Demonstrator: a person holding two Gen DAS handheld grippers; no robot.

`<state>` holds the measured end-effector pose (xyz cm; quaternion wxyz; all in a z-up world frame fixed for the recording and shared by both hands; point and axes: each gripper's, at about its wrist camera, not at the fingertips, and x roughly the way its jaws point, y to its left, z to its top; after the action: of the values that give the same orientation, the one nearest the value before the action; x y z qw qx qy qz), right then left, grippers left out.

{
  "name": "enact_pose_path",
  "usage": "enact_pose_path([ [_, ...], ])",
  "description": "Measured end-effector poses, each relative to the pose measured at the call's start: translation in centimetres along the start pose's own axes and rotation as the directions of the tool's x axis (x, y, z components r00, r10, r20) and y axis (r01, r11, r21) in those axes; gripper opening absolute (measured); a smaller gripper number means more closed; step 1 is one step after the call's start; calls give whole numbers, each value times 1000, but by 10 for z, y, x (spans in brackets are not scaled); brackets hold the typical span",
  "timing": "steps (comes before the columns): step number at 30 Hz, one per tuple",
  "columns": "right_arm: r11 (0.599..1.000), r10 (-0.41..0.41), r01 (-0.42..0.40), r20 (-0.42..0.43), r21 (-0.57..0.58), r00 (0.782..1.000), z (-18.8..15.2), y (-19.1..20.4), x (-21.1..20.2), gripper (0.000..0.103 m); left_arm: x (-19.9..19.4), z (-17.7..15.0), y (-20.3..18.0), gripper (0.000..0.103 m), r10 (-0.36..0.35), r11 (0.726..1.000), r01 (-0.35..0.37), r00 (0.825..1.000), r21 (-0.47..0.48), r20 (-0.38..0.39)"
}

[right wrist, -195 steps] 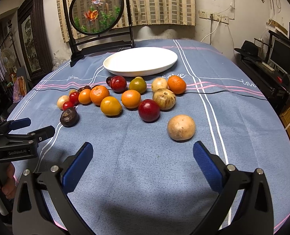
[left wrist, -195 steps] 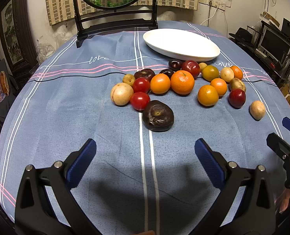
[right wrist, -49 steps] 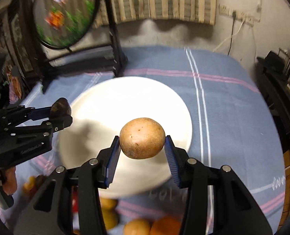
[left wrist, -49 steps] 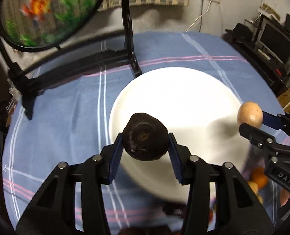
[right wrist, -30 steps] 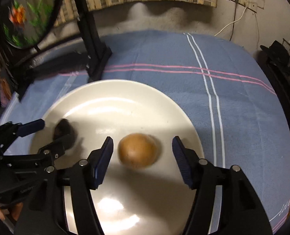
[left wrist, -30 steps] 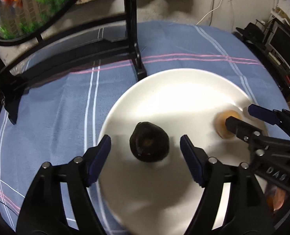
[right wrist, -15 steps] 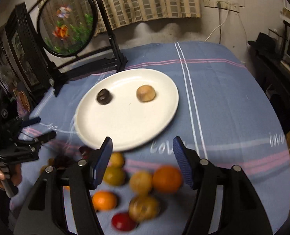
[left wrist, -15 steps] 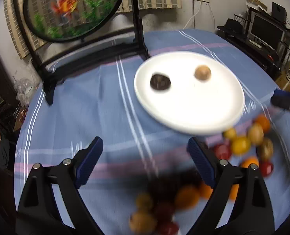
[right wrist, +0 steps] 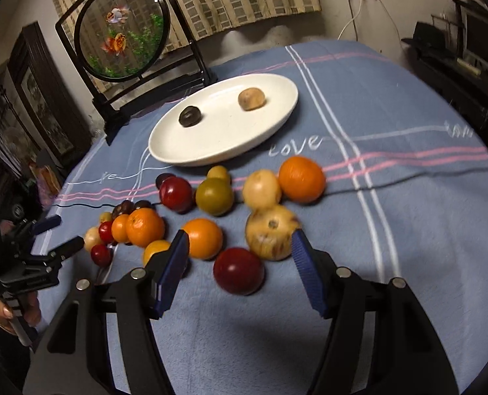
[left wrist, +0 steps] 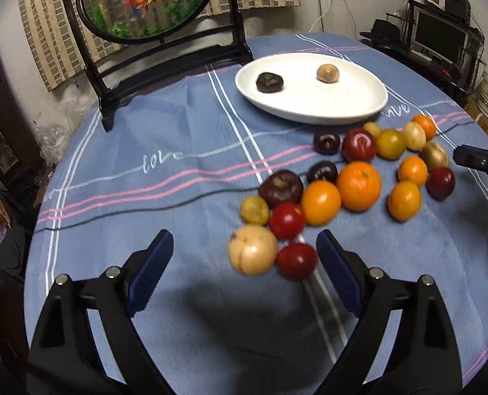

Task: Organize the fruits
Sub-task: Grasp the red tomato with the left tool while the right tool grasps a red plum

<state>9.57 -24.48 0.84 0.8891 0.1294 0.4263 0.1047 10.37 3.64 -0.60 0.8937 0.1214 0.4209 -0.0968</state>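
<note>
Matt woven tablecloth (left wrist: pixel 178 131); glossy white plate (left wrist: pixel 342 105)

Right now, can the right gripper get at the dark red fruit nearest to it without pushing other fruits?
Probably yes. The right gripper is open and empty, and the dark red fruit lies just ahead between its fingers. A mottled tan fruit sits close by its right finger and may get nudged.

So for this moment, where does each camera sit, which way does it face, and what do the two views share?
Left wrist: sits on the left gripper, looking forward and down across the table at the fruit pile; its own open fingers show, plus the right gripper's tip at the right edge.
Right wrist: sits on the right gripper, facing the same pile; its open fingers show, plus the left gripper and a hand at left.
Shared: the white plate holding a dark fruit and a tan fruit.
</note>
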Motion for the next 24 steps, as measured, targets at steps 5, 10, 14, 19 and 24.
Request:
enact_pose_path([
  [5,999,3,-2,24,-45,1000,-10,5,-3,65,0,-10,-2,90,-2,1000,3,1000,7,-14],
  [10,992,-44,44,3,-122,999,-20,14,-6,65,-5,-9,-6,92,-9,1000,9,1000,3,7],
  [14,982,-82,71,-57,-177,995,-29,20,1,65,-3,-12,-14,92,-8,1000,8,1000,17,7],
  [19,975,-126,105,-97,-196,987,-31,23,14,65,0,-17,-19,92,-28,999,28,1000,17,-4],
  [24,963,-201,171,-134,-210,970,-24,28,30,64,2,-21,-18,92,-30,1000,30,999,6,-19],
])
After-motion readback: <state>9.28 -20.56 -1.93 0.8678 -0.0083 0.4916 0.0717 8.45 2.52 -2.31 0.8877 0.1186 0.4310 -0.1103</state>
